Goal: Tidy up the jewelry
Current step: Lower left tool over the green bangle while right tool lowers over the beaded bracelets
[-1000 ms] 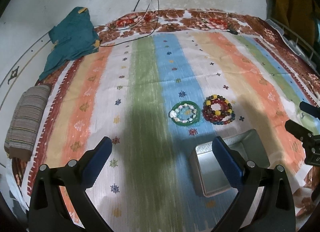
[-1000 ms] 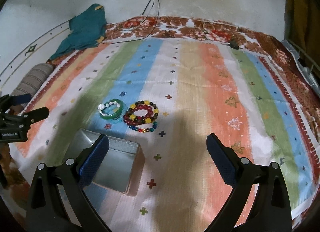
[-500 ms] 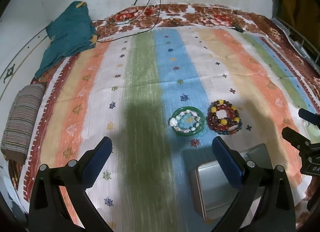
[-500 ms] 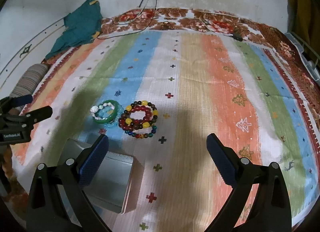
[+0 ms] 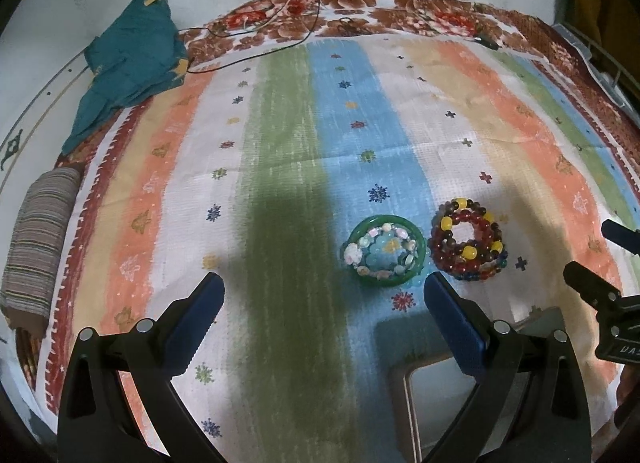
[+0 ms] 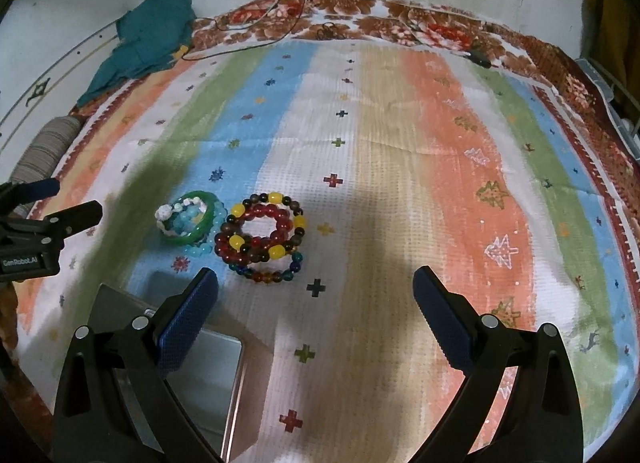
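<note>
both the left gripper (image 5: 320, 295) and right gripper (image 6: 316, 289) are hovering wide open; ahead, the beaded bracelets (image 6: 262, 237) are looking light, loose and slippery, best pinched across one strand.

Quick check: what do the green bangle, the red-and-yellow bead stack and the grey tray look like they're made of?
Green bangle: smooth, glossy, translucent; glass, jade or plastic.
Red-and-yellow bead stack: shiny round beads, likely glass or acrylic.
Grey rectangular tray: dull sheen, thin rim; probably metal.
</note>
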Demonstrator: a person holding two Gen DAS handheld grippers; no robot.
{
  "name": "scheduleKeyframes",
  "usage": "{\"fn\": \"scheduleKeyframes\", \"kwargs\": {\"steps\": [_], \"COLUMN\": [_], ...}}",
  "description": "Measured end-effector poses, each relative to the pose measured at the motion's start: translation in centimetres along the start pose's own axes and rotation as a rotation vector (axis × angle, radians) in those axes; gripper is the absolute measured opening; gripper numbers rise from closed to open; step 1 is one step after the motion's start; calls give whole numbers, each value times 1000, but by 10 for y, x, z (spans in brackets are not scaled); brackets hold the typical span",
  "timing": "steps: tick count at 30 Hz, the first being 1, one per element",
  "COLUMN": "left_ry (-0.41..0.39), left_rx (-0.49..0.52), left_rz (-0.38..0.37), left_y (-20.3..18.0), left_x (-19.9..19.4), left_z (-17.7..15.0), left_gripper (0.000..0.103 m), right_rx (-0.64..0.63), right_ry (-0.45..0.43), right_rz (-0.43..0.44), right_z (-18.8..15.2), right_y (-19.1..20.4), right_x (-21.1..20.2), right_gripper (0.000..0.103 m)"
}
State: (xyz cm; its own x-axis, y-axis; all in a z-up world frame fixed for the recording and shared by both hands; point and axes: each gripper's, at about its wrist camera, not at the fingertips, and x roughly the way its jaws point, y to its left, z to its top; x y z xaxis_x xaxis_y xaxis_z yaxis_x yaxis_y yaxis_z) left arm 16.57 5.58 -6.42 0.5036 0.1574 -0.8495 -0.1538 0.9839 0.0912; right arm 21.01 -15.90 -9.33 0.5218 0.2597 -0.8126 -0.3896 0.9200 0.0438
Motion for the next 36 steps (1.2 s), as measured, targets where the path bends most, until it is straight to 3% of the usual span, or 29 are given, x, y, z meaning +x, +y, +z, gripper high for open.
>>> {"fn": "scheduleKeyframes", "kwargs": {"steps": [12, 24, 28, 32, 36], "left_ry": [40, 109, 115, 138, 151], "left_rx": [-1, -1, 32, 20, 10], "left_rz": [-2, -28, -32, -57, -80], "left_y": [1, 1, -3, -1, -3], "left_x": [28, 61, 71, 79, 84], "left_z": [12, 18, 19, 19, 20], "left_gripper": [93, 85, 85, 76, 70], "right_rx": [-6, 85, 55, 87, 99], "right_ry": [37, 100, 109, 128, 147], "right_rz": [-26, 42, 26, 49, 66], "right_z": [9, 20, 23, 24, 25], "right_y": [-4, -16, -13, -17, -18], "right_x": [27, 58, 66, 74, 80], "right_gripper": [99, 99, 99, 98, 87]}}
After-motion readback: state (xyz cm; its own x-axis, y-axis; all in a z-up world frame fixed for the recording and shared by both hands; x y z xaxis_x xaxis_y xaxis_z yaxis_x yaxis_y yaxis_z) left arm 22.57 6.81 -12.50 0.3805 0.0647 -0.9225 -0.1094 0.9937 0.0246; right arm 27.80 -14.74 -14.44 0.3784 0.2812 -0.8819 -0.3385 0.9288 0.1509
